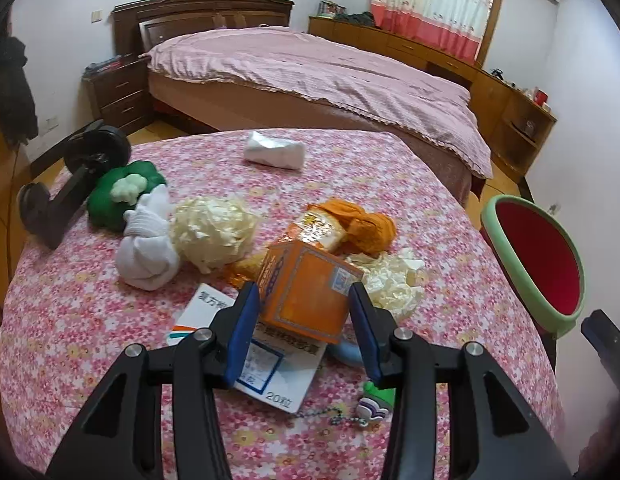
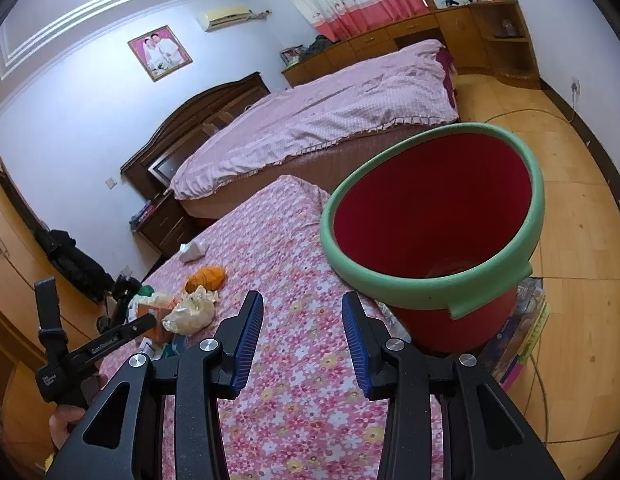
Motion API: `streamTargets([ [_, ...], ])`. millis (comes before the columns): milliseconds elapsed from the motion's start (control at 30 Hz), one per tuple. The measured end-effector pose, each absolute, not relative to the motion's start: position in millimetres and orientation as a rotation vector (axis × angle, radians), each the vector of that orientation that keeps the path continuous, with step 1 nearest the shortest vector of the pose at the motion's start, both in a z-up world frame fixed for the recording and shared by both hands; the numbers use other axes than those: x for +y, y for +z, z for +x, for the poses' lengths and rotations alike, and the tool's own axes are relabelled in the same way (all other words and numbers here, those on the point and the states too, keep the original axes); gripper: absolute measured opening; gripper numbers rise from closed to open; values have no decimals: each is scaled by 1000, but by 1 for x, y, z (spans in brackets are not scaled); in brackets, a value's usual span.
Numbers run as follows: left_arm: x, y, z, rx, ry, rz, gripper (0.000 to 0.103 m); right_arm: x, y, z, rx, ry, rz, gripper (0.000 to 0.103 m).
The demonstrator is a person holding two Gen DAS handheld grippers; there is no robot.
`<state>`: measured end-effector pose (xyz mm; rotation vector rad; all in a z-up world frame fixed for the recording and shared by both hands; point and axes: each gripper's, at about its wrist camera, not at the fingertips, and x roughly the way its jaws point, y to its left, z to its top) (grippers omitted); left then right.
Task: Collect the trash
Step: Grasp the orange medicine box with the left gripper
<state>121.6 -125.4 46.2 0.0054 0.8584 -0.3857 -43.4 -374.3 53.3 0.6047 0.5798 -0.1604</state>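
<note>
While a pink-covered bed [image 1: 318, 76] fills the far part of the room, the near ground is taken up by a table under a pink floral cloth [image 1: 110, 320], on which the litter is spread. Just off the table's right edge a red bucket with a green rim [image 2: 430, 216] is seen, standing upright beside the cloth, its mouth open toward the right wrist camera.

Near the middle of the cloth an orange carton [image 1: 306, 296] is framed by the left gripper [image 1: 306, 324]; its blue pads stand on either side of the box, and whether they press it cannot be told from this view. A white medicine box [image 1: 270, 372] lies flat under the carton. Behind them a crumpled cream wrapper [image 1: 214, 228], a white sock bundle [image 1: 148, 248], an orange cloth ball [image 1: 366, 220] and a green plush piece [image 1: 110, 196] are grouped closely together. A white wad [image 1: 275, 150] lies apart, toward the far edge.

The right gripper [image 2: 302, 336] is held over bare cloth, its fingers apart and nothing between them. A small keychain [image 1: 374, 400] rests nearest the left gripper.
</note>
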Motion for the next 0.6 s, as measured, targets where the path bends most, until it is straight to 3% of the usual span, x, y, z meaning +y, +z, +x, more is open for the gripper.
streamTargets([
  [133,-131,44,118,859,-411,5,47,-369,54,-40,590,-153,595,42],
  [367,-139,41,114,841,-421,46,58,-361,51,-34,608,-139,591,42],
  [600,-144,33,121,843,-385,77,60,-357,47,-32,625,-130,588,42],
])
